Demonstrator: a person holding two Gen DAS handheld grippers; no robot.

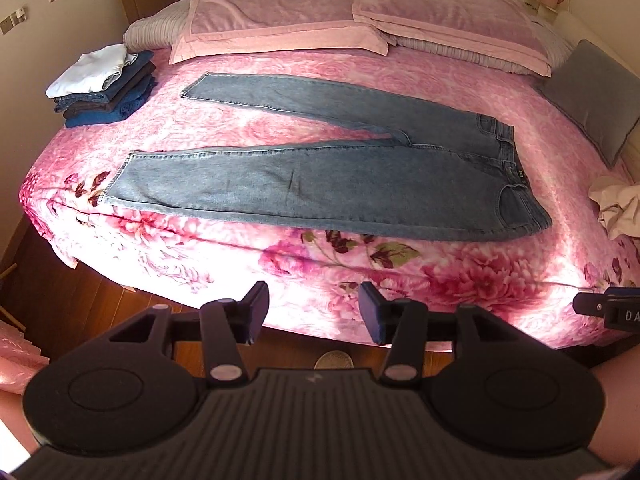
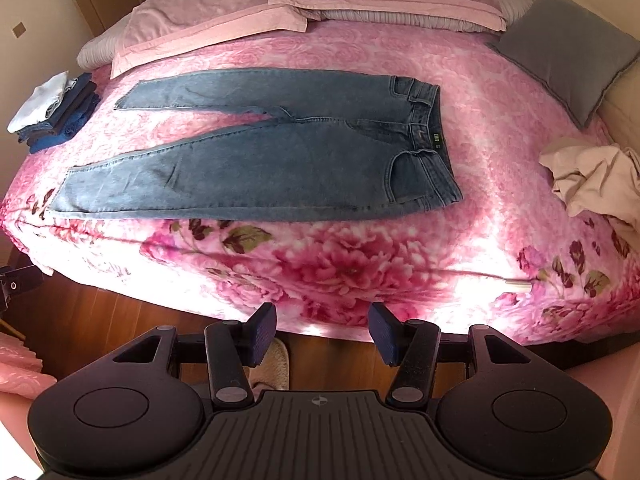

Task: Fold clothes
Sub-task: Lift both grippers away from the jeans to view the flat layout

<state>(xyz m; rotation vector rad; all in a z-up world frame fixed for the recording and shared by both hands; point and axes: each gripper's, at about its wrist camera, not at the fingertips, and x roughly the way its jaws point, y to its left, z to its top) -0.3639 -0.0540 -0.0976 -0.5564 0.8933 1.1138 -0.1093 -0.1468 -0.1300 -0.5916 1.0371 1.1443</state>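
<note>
A pair of light blue jeans (image 1: 320, 176) lies spread flat on the pink floral bed (image 1: 360, 272), waist to the right, legs apart and pointing left. It also shows in the right wrist view (image 2: 260, 160). My left gripper (image 1: 314, 312) is open and empty, held off the bed's near edge, below the jeans. My right gripper (image 2: 322, 334) is open and empty, also off the near edge. Part of the right gripper shows at the right edge of the left wrist view (image 1: 608, 308).
A stack of folded clothes (image 1: 106, 86) sits at the bed's far left corner. A crumpled cream garment (image 2: 596, 180) lies at the right. Pink pillows (image 1: 360, 20) and a grey cushion (image 2: 560, 48) line the head. Wooden floor (image 1: 100, 300) and a slipper (image 2: 272, 368) lie below.
</note>
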